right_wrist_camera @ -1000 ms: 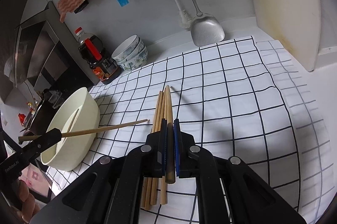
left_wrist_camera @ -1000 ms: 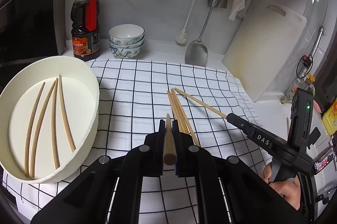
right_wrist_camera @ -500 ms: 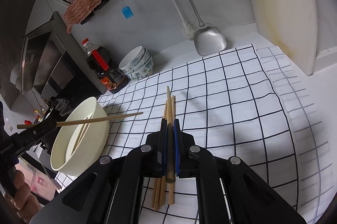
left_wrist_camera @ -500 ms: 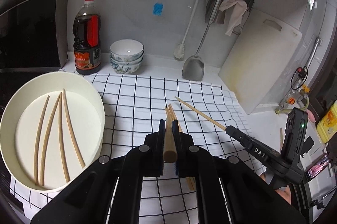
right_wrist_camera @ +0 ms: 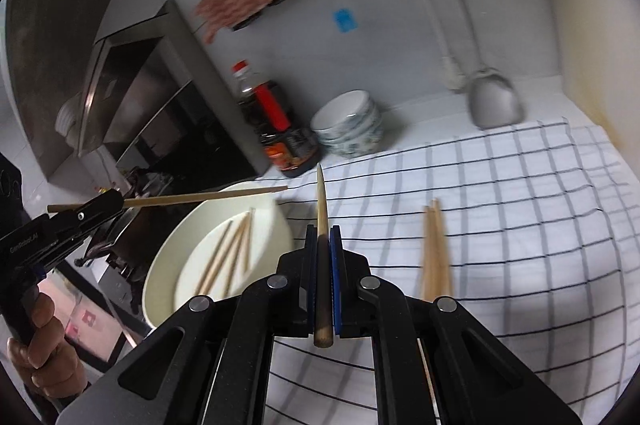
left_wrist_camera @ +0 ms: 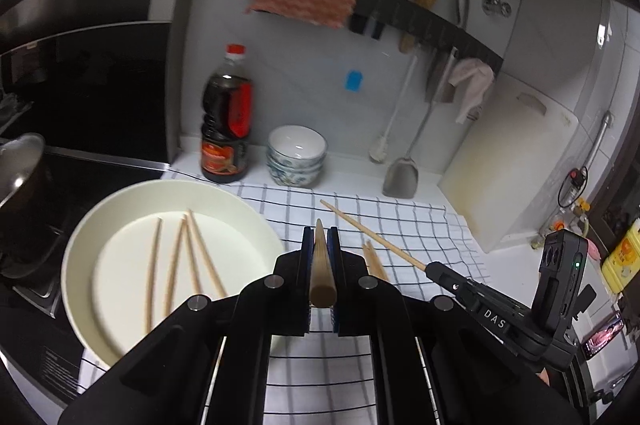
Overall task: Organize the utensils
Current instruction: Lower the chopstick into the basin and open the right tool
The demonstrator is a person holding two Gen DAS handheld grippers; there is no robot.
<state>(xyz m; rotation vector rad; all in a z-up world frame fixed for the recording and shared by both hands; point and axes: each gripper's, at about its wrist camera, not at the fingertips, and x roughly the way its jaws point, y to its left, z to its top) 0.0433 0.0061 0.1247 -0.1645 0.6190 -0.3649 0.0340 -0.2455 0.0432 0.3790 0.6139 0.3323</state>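
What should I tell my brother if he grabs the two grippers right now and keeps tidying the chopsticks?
Left gripper: shut on one chopstick, held in the air beside the white basin.
Right gripper: shut on another chopstick, held above the checked cloth near the basin's edge.
Done: four chopsticks already lie inside the basin.
Left: drop both held chopsticks into the basin, then fetch the small bundle of chopsticks still lying on the cloth.
The soy sauce bottle and stacked bowls stand at the back by the wall.
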